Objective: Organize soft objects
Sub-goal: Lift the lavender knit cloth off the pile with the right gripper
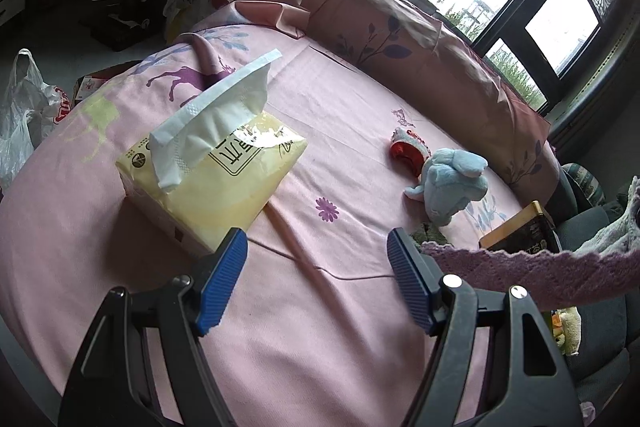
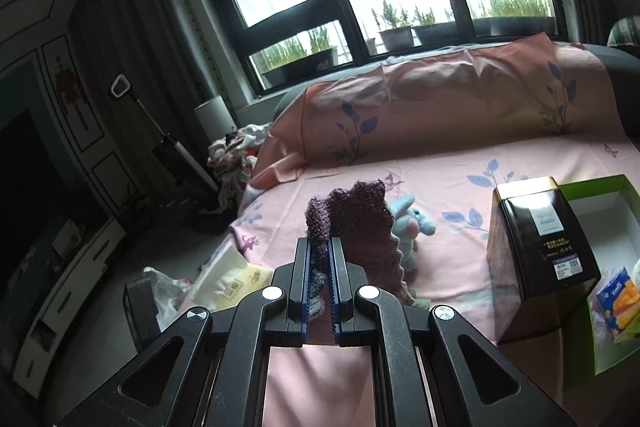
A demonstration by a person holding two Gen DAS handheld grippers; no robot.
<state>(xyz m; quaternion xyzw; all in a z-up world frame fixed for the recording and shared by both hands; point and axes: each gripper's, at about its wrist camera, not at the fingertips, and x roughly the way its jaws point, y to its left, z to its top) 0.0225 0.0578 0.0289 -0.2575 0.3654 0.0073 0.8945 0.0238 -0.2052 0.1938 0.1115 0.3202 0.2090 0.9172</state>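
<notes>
Right gripper: clenching the purple knitted cloth, which is sticking up at frame centre
Cloth look: fuzzy, scalloped edge
Left gripper: hanging released over the pink sheet, blue plush toy at centre right

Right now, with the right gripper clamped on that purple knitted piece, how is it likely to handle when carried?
Probably floppy: in the left wrist view the purple knitted piece hangs in a sagging band. Likely light, since the right gripper holds it by one pinched fold. Its open knit may snag on the ribbed pads.
</notes>
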